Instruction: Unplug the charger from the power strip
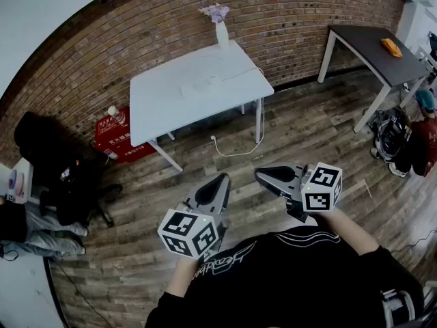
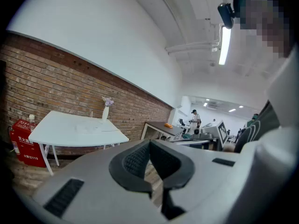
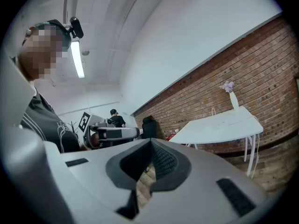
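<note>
Approach stance; unplugging not yet begun

White table stands well ahead, so nothing is within reach; left gripper and right gripper are carried near the body, jaws together, empty; power strip lies on the tabletop; charger indistinct.

On the white table, a pale shape is too small and too washed out to be told from the top; a white cable is seen on the floor, but its end on the table cannot be traced; the dark table is cut off by the right edge, and the orange item on it cannot be identified; a person in red and a seated person are each cropped by the frame; the hands behind the left gripper and right gripper are covered by the marker cubes; a distant figure in the left gripper view is too small for detail.
</note>
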Demonstrator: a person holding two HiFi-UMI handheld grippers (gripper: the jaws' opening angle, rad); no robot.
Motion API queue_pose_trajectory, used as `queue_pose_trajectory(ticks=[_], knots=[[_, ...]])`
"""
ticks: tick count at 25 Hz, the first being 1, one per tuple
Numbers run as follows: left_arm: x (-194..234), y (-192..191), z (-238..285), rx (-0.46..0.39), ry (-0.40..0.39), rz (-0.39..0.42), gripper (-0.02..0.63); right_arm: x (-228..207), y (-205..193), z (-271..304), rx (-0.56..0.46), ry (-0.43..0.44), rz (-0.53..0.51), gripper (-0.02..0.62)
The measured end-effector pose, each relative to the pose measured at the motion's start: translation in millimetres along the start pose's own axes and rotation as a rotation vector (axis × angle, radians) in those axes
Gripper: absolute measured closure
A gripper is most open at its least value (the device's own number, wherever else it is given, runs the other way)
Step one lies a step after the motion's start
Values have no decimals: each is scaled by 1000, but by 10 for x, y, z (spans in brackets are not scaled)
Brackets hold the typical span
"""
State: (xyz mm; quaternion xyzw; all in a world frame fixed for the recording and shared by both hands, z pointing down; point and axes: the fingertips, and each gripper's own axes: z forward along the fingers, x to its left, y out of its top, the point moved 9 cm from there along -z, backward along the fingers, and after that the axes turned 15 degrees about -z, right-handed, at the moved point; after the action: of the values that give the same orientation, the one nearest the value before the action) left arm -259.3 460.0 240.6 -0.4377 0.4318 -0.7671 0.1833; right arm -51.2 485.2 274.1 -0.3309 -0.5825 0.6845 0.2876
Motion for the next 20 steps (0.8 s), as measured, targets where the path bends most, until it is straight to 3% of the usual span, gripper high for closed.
queue_pose_trajectory(ticks=[12,20], knots=[[167,-1,-65,20,-17,-10,601,42,-18,169,15,-13,8,598],[380,-51,20,37,-29,-68,601,-61,-140,250,47,-43,64,597]])
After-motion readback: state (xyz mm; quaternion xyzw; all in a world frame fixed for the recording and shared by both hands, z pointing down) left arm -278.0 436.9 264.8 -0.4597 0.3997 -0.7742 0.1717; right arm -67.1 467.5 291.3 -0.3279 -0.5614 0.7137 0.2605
